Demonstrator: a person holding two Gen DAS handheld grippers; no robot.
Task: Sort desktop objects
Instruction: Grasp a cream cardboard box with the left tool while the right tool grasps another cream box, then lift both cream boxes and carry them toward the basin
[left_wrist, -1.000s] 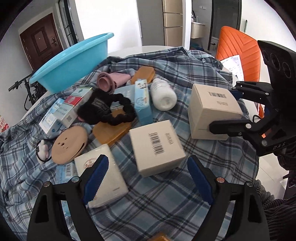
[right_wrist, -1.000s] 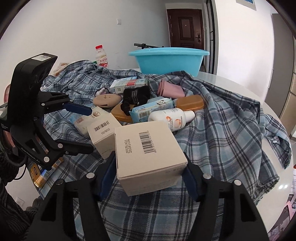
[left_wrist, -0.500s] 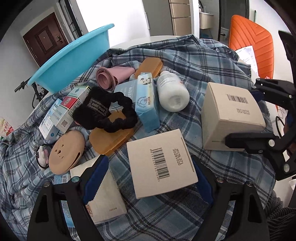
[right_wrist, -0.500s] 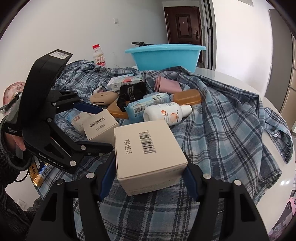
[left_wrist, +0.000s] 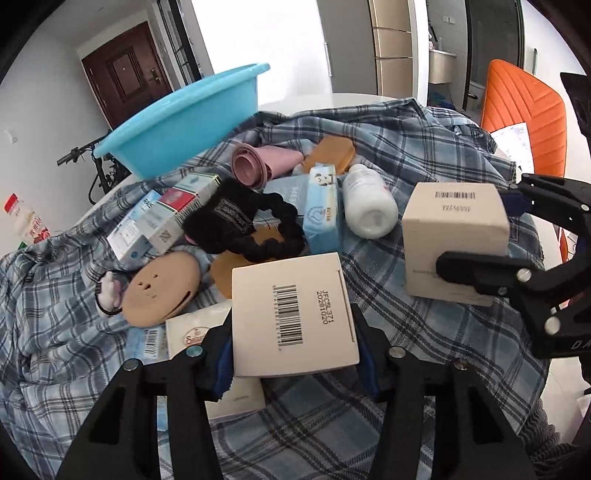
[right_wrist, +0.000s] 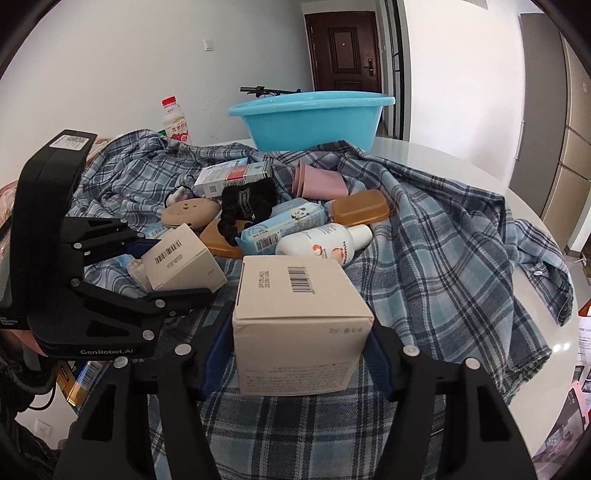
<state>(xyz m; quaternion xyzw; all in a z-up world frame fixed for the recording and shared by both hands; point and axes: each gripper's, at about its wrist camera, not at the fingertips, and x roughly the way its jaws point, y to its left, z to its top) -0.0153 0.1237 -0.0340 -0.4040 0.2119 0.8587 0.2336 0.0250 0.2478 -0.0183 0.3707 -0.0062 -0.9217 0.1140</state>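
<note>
Left gripper (left_wrist: 295, 356): blue pads now pressed against both side faces of the flat beige box (left_wrist: 293, 314), barcode face up. One second ago those fingers stood wide apart, with the box lying loose on the plaid cloth (left_wrist: 424, 369) between them; half a second ago they had moved in around it, not yet touching. In the right wrist view the same box (right_wrist: 181, 258) is tilted, one edge raised off the cloth, held in the left gripper (right_wrist: 162, 267).

Right gripper (right_wrist: 291, 354): shut on the cube-shaped beige box (right_wrist: 301, 314), pads against its left and right faces, as in both earlier frames. The box top now shows its barcode rotated relative to before, and the box sits higher in the view. From the left wrist camera, this box (left_wrist: 454, 240) is held by the right gripper (left_wrist: 476, 236) beyond and to the right of the flat one, the two boxes apart.

Rest of the pile unchanged on the cloth over the worktop (right_wrist: 436, 155): white lotion bottle (right_wrist: 325, 243) on its side, light blue tissue pack (right_wrist: 284, 229), black scrunchie (left_wrist: 251, 229), round tan disc (left_wrist: 160, 291), pink cups (left_wrist: 266, 166), orange soap box (right_wrist: 360, 208). Blue basin (right_wrist: 314, 118) at the far edge of the cloth.
</note>
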